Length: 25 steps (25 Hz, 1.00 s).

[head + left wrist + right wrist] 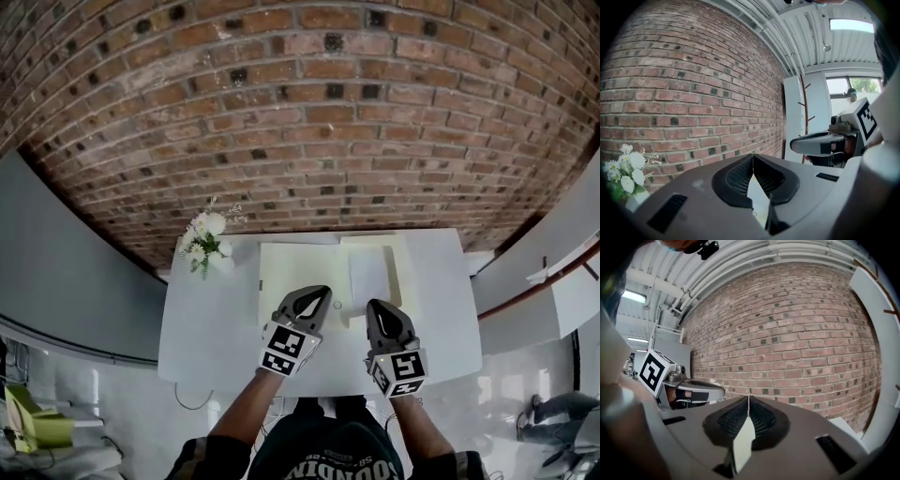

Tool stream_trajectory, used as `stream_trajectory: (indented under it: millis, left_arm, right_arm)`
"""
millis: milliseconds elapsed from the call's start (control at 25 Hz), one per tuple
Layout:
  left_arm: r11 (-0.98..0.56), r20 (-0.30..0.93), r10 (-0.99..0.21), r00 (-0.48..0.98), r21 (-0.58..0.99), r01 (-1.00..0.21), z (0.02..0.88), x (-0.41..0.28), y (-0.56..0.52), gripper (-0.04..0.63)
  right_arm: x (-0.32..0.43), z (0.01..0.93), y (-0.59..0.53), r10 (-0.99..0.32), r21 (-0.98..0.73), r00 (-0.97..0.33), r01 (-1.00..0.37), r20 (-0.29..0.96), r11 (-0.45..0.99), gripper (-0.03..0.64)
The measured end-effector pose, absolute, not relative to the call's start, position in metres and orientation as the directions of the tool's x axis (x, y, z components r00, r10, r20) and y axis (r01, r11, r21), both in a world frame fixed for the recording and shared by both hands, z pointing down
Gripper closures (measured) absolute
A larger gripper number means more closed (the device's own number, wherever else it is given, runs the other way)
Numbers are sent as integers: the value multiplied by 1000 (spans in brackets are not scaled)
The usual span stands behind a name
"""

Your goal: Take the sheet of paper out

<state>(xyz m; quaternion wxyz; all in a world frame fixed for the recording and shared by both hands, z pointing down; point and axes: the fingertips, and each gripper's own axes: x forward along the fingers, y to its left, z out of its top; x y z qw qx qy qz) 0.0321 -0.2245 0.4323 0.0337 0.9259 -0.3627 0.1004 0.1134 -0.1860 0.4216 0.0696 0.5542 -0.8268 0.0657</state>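
Observation:
A cream folder (292, 274) lies open on the white table (211, 347) by the brick wall. A white sheet of paper (368, 272) rests on the folder's right half. My left gripper (320, 293) hovers over the folder's near edge, its jaws shut tip to tip with nothing between them (752, 155). My right gripper (377, 306) hangs beside it, just short of the sheet, also shut and empty (748, 397). Each gripper shows in the other's view: the right one (820, 143), the left one (696, 391).
A small vase of white flowers (206, 236) (622, 172) stands at the table's back left corner. The brick wall (309, 122) runs right behind the table. A grey partition (66, 272) is at the left, and a white ledge (562, 281) at the right.

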Motion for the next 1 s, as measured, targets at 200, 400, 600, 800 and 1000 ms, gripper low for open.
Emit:
stream_trajectory:
  millis: [200,400,600,800,1000]
  left_arm:
    - [-668,228,-725,650,-5,-744,437,33,-239,584]
    - [-611,234,-771,593,-7,-792,439,48,-241,584]
    - [-564,231,-804,549,1,-826,437,69,-237,584]
    - [-553,245,-808,536,-3,-833,440,81,-232,584]
    - [-562,239,-803,546,4,-827,440,93,-234,584]
  right_arm:
    - [118,428,-205,-865,-41,-462,-885,197,464,546]
    - [137,429,-212,-830,-50,-523,-850,193,524,546]
    - [158,431,-214,-804,-48,-563,-824,194,565,546]
    - [173,433,-214,-799,-66,-570,-819,191,569,546]
    - [183,431,-211,-810,-65,-559,-828,180,557,548]
